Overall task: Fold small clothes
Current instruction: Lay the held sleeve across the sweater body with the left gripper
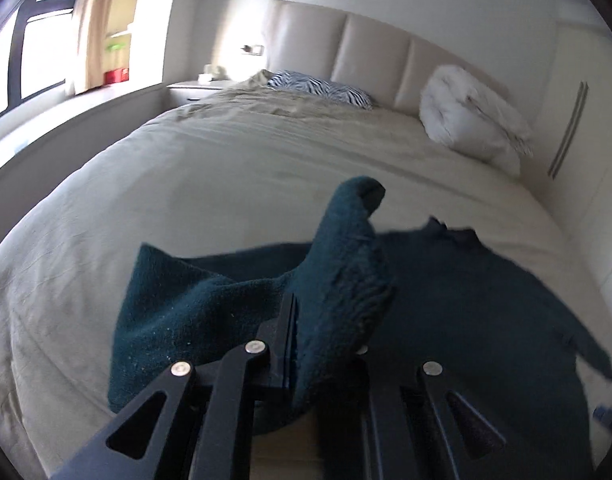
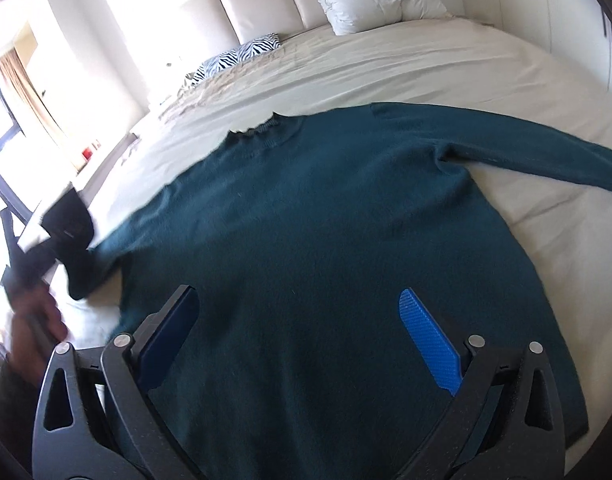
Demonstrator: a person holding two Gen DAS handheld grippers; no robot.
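Note:
A dark teal knit sweater (image 2: 326, 208) lies flat on the bed, neck toward the headboard, its right sleeve (image 2: 546, 152) stretched out. My left gripper (image 1: 326, 320) is shut on the sweater's left sleeve (image 1: 346, 248) and holds it lifted off the bed, the cuff standing up; the sweater's body (image 1: 486, 300) lies to its right. In the right wrist view the left gripper (image 2: 72, 220) shows at the far left with the sleeve. My right gripper (image 2: 298, 300) is open, its blue pads (image 2: 426, 336) spread over the sweater's lower body.
The bed has a beige cover (image 1: 246, 160) and a padded headboard (image 1: 366, 40). A zebra-print pillow (image 1: 322, 88) and a bundled white duvet (image 1: 474, 112) lie at the head. A window with curtain (image 1: 94, 28) is at the left, wardrobe doors (image 2: 566, 0) at the right.

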